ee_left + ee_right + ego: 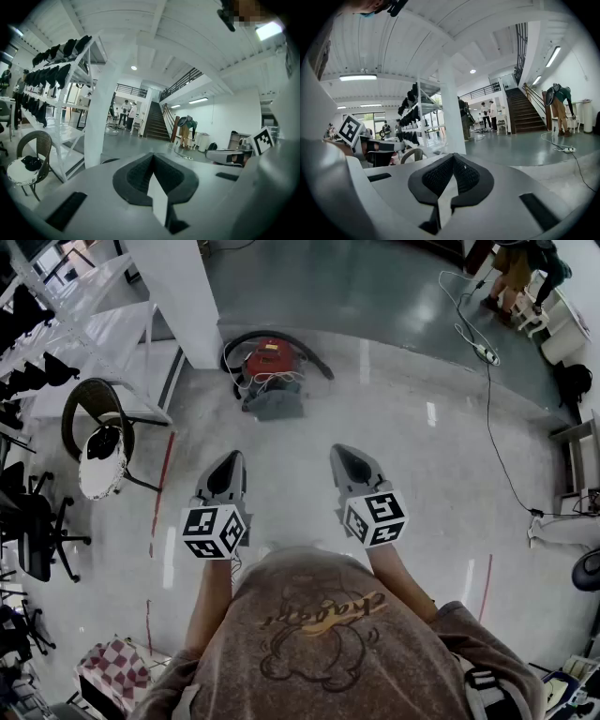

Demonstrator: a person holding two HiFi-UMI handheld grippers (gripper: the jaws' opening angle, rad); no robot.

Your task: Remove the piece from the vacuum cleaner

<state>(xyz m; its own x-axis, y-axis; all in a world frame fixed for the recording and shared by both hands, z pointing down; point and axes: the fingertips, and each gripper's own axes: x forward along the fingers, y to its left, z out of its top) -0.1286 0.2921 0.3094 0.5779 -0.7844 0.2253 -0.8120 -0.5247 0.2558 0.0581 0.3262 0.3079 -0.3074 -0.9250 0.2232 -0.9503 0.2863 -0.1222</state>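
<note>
Both the left gripper (228, 468) and right gripper (349, 461) are clenched empty, held well short of the red vacuum cleaner (272, 371) on the floor (412, 456).

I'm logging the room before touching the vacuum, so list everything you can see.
vacuum: one, red with black hose, floor ahead
pillar: one, white, just left of vacuum
rack: one, white, far left, black items on it
wicker chair: one, brown with white cushion, left, by rack
office chair: at least one, black, left edge
power strip: one, white, floor at right, black cable trailing
person: one, tan trousers, far right corner
stairs: one flight, dark, back of room
left gripper: one, grey, shut, empty, low front
right gripper: one, grey, shut, empty, low front
</note>
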